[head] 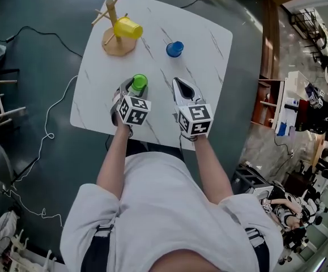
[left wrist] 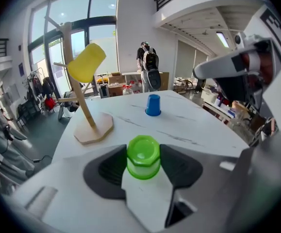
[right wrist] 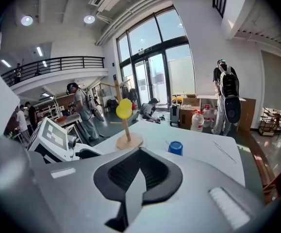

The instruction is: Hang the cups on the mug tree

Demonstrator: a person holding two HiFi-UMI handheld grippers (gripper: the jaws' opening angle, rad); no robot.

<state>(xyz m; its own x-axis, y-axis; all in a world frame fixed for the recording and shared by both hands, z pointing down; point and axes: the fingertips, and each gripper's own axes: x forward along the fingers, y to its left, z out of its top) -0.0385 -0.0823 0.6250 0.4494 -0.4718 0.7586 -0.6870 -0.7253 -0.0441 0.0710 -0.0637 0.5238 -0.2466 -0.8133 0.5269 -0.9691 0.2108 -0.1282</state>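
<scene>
The green cup, inverted near the near edge of the tabletop, was found between the jaws of the left claw. The jaws were held partway apart, with the pads set against both sides of the cup. The right claw was noted shut and empty, just beside. The yellow cup was already hung on the mug tree at the far left corner. The blue cup was left toward the far edge. It was judged that a firm grip should be confirmed before lifting. No handle was seen, so it should be located and turned toward a free peg.
</scene>
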